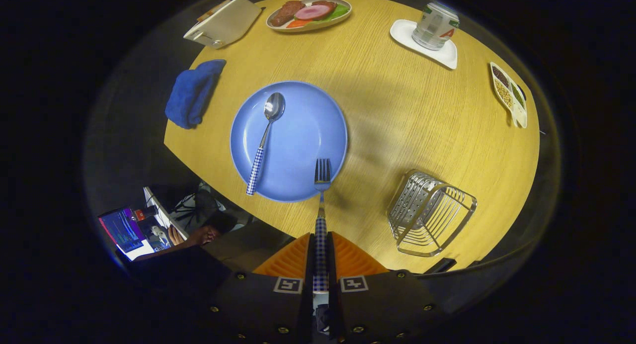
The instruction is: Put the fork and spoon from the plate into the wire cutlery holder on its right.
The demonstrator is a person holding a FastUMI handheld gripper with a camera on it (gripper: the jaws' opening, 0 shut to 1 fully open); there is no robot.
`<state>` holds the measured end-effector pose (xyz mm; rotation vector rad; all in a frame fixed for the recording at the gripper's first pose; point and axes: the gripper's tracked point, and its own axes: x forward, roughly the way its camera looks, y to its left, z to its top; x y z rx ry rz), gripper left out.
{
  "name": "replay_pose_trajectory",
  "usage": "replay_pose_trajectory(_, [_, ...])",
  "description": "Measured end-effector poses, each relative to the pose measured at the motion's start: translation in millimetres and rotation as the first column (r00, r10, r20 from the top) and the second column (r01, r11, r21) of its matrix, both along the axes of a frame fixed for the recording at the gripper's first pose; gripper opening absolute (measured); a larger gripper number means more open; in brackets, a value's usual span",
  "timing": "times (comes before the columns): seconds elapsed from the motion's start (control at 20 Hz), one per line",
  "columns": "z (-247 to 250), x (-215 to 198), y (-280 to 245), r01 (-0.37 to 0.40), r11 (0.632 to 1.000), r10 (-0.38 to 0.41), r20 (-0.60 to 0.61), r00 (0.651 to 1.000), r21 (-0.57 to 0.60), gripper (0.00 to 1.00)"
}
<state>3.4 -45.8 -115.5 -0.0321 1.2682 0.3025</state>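
Note:
My gripper (320,257) is shut on the checked handle of a fork (322,195), held high above a round wooden table (397,110). The fork points straight ahead, its tines over the near right rim of a blue plate (303,135). On the plate's left half lies a spoon (265,140) with a matching checked handle, bowl pointing away, handle end hanging over the near rim. The wire cutlery holder (430,212) stands on the table to the right of the plate and of my fingers, near the table's edge.
A blue cloth (193,93) lies left of the plate. At the far side are a white box (223,22), a dish of food (309,13), a can on a white coaster (435,26) and a divided dish (509,93). A person's hand (191,237) and a screen (123,230) show below the table.

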Motion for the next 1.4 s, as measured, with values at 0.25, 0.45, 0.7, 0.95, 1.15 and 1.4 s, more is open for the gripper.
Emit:
replay_pose_trajectory(0.25, [38.4,-21.8,-22.7,0.017,0.999,-0.017,-0.006,1.0,0.032,0.13])
replay_pose_trajectory(0.45, [75.6,-53.5,-46.5,0.048,0.997,-0.047,-0.003,0.999,0.066,0.13])
replay_pose_trajectory(0.7, [90.2,-73.3,-94.3,0.104,0.994,-0.104,0.005,0.995,0.02,0.13])
replay_pose_trajectory(0.95, [59.9,-43.7,-125.3,0.12,0.991,-0.122,-0.025,0.992,-0.05,0.13])
replay_pose_trajectory(1.15, [35.1,-12.4,-129.2,0.097,0.991,-0.101,-0.038,0.994,-0.096,0.13])
replay_pose_trajectory(1.4, [24.6,9.7,-130.2,0.094,0.989,-0.096,-0.021,0.995,-0.11,0.13])
